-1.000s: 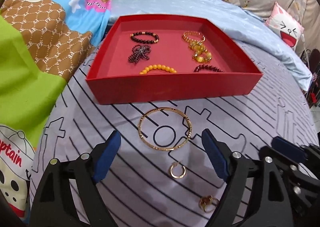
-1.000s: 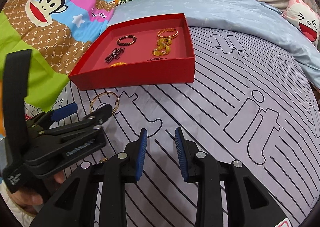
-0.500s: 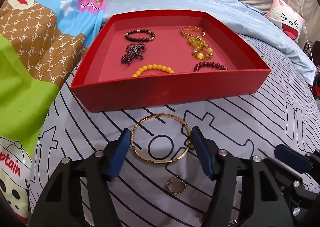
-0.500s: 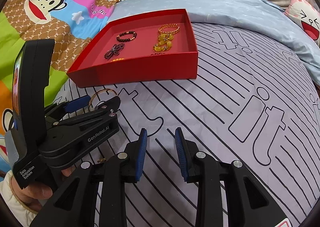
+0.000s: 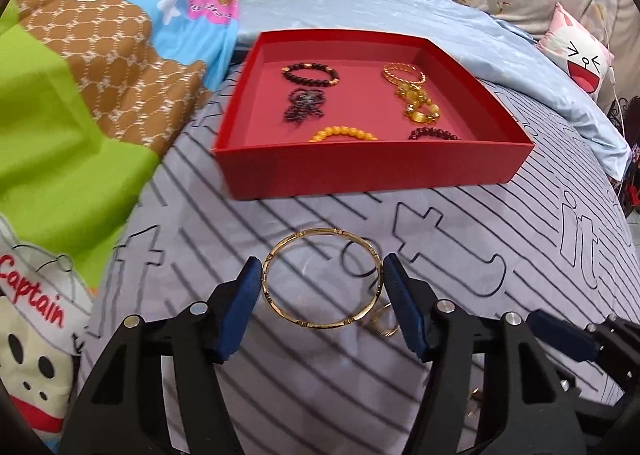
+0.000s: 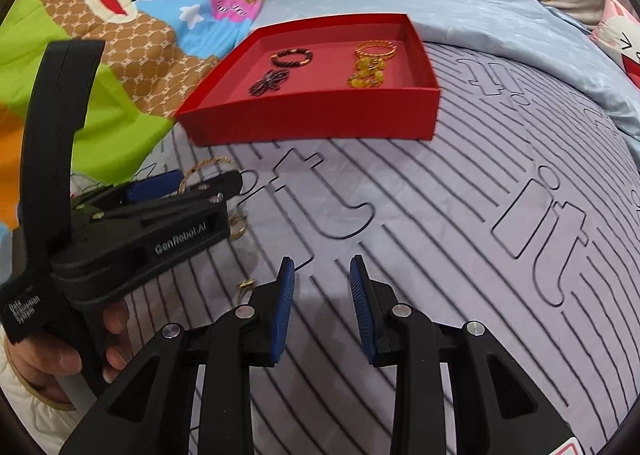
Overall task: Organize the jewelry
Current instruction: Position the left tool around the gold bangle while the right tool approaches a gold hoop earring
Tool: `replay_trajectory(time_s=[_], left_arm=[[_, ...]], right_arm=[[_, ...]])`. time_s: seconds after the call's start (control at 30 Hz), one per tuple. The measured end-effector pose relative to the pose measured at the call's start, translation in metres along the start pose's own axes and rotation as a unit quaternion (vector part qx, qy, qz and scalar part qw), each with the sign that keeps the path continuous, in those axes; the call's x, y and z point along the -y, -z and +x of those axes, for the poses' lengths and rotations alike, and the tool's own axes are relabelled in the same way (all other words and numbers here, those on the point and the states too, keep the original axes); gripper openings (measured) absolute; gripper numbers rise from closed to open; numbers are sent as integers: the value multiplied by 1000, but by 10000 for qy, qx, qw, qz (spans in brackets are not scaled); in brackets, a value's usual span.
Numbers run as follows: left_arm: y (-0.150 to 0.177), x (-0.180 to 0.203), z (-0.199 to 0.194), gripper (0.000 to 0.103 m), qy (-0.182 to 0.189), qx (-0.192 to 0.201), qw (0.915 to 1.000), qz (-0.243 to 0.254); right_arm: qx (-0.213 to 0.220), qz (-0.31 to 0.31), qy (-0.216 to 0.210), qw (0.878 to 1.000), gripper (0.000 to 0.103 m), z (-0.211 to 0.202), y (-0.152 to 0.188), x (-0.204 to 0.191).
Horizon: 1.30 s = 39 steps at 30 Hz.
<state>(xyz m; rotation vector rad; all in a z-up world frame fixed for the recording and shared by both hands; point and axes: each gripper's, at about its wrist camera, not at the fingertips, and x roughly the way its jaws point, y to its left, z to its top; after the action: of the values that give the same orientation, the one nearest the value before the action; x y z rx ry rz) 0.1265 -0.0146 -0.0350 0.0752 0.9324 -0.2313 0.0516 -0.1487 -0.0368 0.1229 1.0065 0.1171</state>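
Where they flanked it apart, left tongs (image 5: 322,283) now clamp the gold bangle (image 5: 320,279).

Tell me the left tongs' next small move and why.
Probably carry the gold bangle forward over the red tray. The left tongs seem to have their blue pads against the bangle's two sides, and the other bracelets already lie in that tray just ahead.

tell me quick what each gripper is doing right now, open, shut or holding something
Left gripper: shut on the gold bangle, a pad against each side.
Right gripper: open, nothing between its fingers, above the striped bedsheet.
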Motion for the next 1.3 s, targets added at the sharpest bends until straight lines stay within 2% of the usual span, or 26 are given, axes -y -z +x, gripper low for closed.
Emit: replay_trajectory(time_s=[0.33, 0.5, 0.6, 0.63, 0.83, 0.93, 1.1, 1.3], left_arm=[[18, -18, -14, 60, -4, -73, 9998, -184], [25, -21, -16, 60, 22, -124, 9996, -237], [27, -21, -15, 60, 24, -155, 9996, -213], [27, -21, -15, 60, 24, -163, 9996, -214], [29, -18, -14, 60, 17, -195, 9996, -196], [29, -17, -14, 60, 18, -208, 9996, -188], [30, -17, -13, 60, 16, -224, 9996, -185], [30, -25, -17, 60, -59, -196, 9994, -292]], right_arm=[[-116, -411, -235, 9988, 29, 6, 12, -31], [-183, -547, -212, 9981, 29, 14, 13, -39], [-237, -599, -212, 9977, 23, 18, 14, -41], [-249, -616, -207, 9976, 18, 19, 15, -40], [-211, -650, -177, 9975, 17, 20, 14, -39], [-220, -603, -169, 9978, 1, 20, 12, -35], [-228, -457, -183, 9985, 1, 20, 10, -26], [-215, -482, -363, 9979, 8, 12, 11, -30]])
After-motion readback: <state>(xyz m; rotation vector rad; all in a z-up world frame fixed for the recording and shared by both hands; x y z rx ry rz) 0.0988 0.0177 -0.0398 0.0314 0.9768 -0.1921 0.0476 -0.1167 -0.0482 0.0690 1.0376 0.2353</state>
